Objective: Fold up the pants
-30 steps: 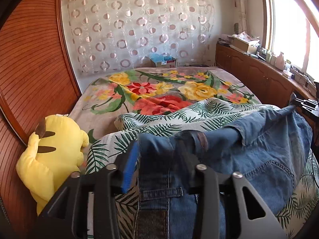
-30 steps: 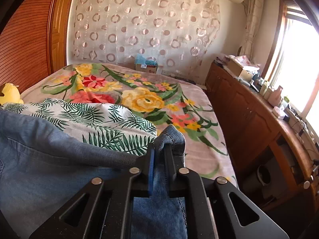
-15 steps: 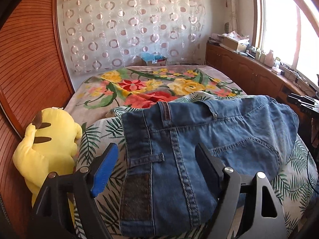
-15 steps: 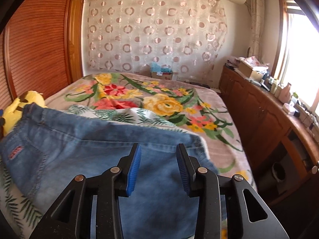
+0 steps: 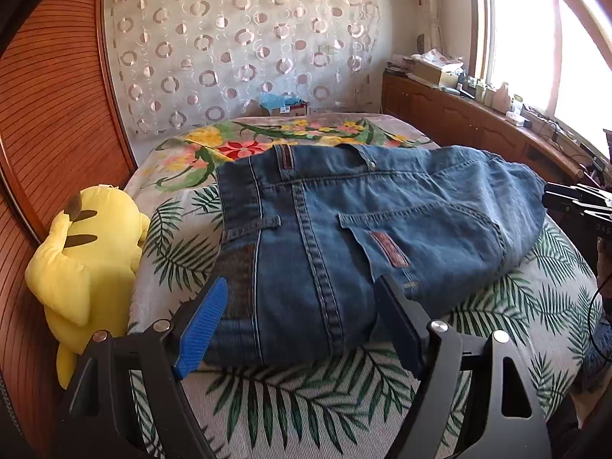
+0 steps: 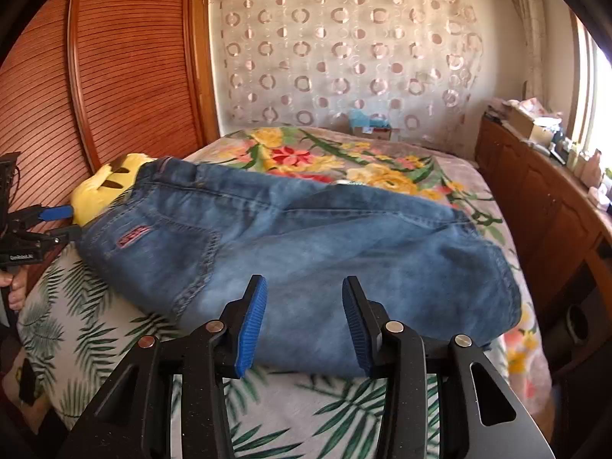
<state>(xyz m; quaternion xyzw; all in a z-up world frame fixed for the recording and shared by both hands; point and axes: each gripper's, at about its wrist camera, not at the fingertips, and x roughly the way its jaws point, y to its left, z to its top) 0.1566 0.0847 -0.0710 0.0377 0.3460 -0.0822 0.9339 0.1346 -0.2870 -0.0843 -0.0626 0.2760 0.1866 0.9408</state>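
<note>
Blue denim pants [image 5: 363, 225] lie folded in a thick bundle on the palm-leaf sheet, waistband and back pocket facing up. My left gripper [image 5: 302, 306] stands open just in front of the bundle's near edge, nothing between its blue pads. In the right wrist view the same pants [image 6: 306, 237] stretch across the bed. My right gripper [image 6: 304, 311] hovers open at their near edge, its jaws still opening, with no cloth pinched. The left gripper [image 6: 57, 222] shows at the far left there, and a hand beneath it.
A yellow plush toy [image 5: 88, 252] lies left of the pants against the wooden slatted wall [image 5: 49, 95]. The palm-leaf sheet [image 5: 306, 394] covers a floral bedspread [image 5: 214, 149]. A cluttered wooden cabinet [image 6: 543, 191] runs along the right under the window.
Both grippers let go of the denim and opened. They drew back toward the near edge of the bed, and the pants dropped flat into a folded bundle.
</note>
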